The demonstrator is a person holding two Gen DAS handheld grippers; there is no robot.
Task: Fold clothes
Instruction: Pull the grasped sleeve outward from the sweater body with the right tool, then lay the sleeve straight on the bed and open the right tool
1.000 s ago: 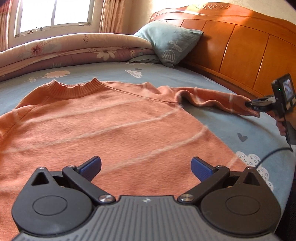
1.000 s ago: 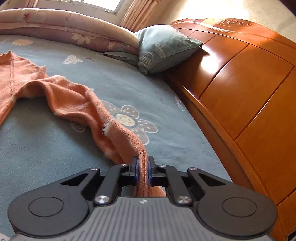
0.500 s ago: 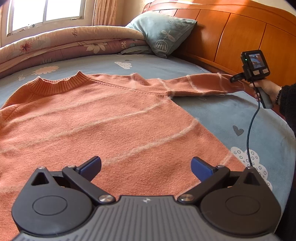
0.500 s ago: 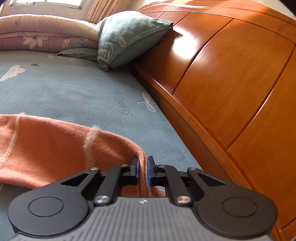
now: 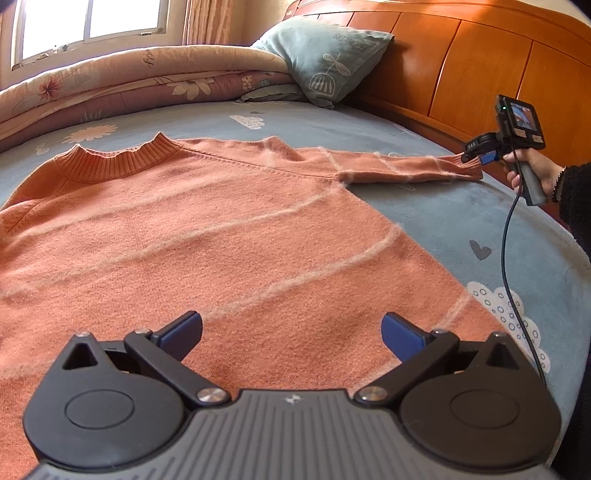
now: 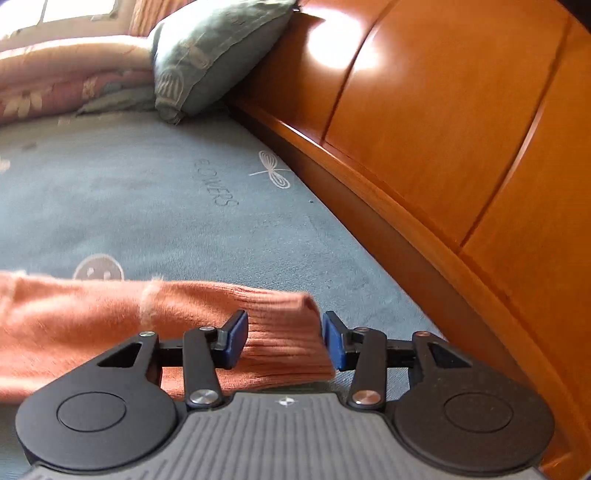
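Blue pads of right gripper (image 6: 284, 341) just opened, ribbed cuff (image 6: 288, 332) lying loose between them. Left gripper (image 5: 291, 332) wide, empty, over orange fuzzy-knit sweater (image 5: 221, 236) spread flat on blue sheet (image 5: 461, 221); sleeve (image 5: 399, 166) straight toward glossy wooden headboard (image 6: 461, 129).

Blue-grey printed bed sheet (image 5: 436, 221), bearing cloud, heart and flower motifs. Polished orange wooden headboard (image 5: 480, 70) along the sheet's far right edge. Grey-green square pillow (image 5: 325, 59) propped against the headboard; folded floral pink-and-cream quilt (image 5: 129, 85) beside the pillow, below a sunlit window (image 5: 88, 26).
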